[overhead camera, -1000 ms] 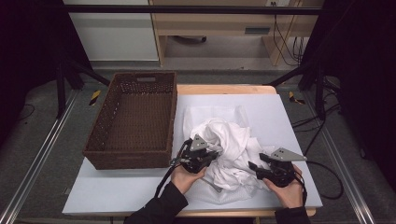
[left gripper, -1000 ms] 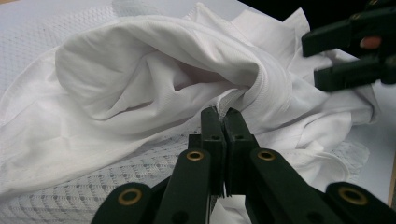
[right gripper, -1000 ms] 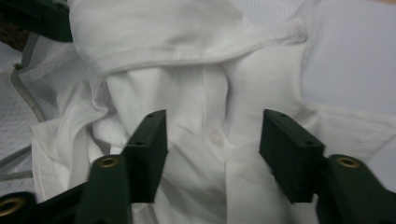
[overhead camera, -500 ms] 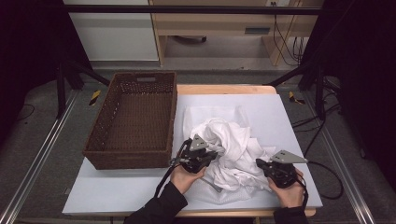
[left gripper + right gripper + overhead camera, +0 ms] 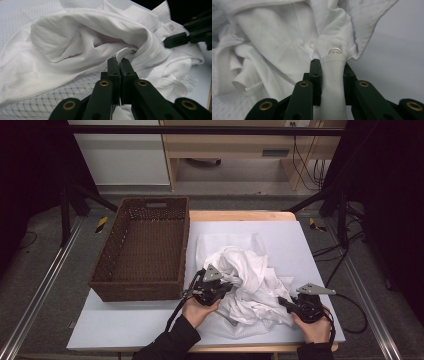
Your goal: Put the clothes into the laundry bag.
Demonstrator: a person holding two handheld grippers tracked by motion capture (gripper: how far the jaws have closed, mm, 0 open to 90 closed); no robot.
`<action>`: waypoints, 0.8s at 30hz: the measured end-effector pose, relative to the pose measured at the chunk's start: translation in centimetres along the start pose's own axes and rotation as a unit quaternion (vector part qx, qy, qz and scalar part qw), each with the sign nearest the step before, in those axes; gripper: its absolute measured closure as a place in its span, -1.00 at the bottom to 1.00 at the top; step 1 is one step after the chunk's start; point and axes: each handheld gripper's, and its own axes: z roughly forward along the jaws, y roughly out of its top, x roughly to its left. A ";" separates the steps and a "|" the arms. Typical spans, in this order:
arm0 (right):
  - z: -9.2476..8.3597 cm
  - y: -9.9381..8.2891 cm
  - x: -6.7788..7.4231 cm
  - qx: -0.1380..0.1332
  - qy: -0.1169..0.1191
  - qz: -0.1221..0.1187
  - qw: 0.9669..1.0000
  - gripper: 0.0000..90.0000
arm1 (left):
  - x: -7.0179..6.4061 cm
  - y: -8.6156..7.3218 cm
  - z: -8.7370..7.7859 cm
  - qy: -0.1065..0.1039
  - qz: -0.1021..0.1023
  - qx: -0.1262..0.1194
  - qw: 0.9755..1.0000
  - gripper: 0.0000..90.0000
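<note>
The desk (image 5: 310, 250) is a wide flat board with a pale, smooth cover and a wooden edge at the far side. On its left part stands a big rectangular basket (image 5: 142, 250) of dark brown woven wicker, with a handle hole in the far wall, and nothing lies inside it. Just beside the basket, on the right part of the desk, lies a crumpled white shirt (image 5: 250, 275) in a soft heap of folds; under it there is a white mesh cloth (image 5: 37, 100) with a small grid of holes. The shirt fabric is fine and ribbed, with a stitched placket and small pearly buttons (image 5: 335, 50). The left tongs (image 5: 231, 285), held in the left hand (image 5: 197, 309), are pressed together on a thin hemmed edge of the shirt at the near left of the heap. The right tongs (image 5: 281, 302), in the right hand (image 5: 312, 325), are clamped on a thick folded strip of the shirt, just below one button. How the rest of the shirt is arranged I cannot tell, because the folds hide it.
</note>
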 end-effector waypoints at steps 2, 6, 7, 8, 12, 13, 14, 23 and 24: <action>-1.0 0.6 0.8 -0.026 0.008 -0.009 1.000 0.77 | 0.0 0.1 -0.1 -0.001 -0.001 0.000 1.000 0.97; -2.9 2.2 3.6 -0.098 0.051 -0.048 0.993 0.79 | 0.0 0.4 -0.2 0.002 -0.004 -0.002 1.000 0.97; -3.2 2.7 4.4 -0.110 0.060 -0.061 0.990 0.79 | 0.0 0.5 -0.2 0.002 -0.007 -0.002 1.000 0.97; -3.3 3.2 5.6 -0.120 0.074 -0.076 0.987 0.80 | 0.0 0.6 -0.3 0.002 -0.008 -0.003 1.000 0.97; -1.5 4.1 9.1 -0.101 0.117 -0.124 0.980 0.80 | 0.0 1.1 -0.6 0.008 -0.010 -0.003 1.000 0.97; -0.3 4.0 10.2 -0.084 0.121 -0.143 0.979 0.81 | 0.1 1.1 -0.6 0.008 -0.010 -0.005 1.000 0.97; 0.7 3.9 10.9 -0.071 0.120 -0.154 0.978 0.81 | 0.1 1.2 -0.7 0.007 -0.010 -0.005 1.000 0.97; 7.3 4.0 11.1 -0.013 0.078 -0.126 0.989 0.84 | -0.1 0.8 -0.5 0.000 -0.004 -0.004 1.000 0.98; 7.9 4.0 11.2 -0.006 0.077 -0.125 0.989 0.83 | -0.1 0.8 -0.4 0.000 -0.002 -0.006 1.000 0.98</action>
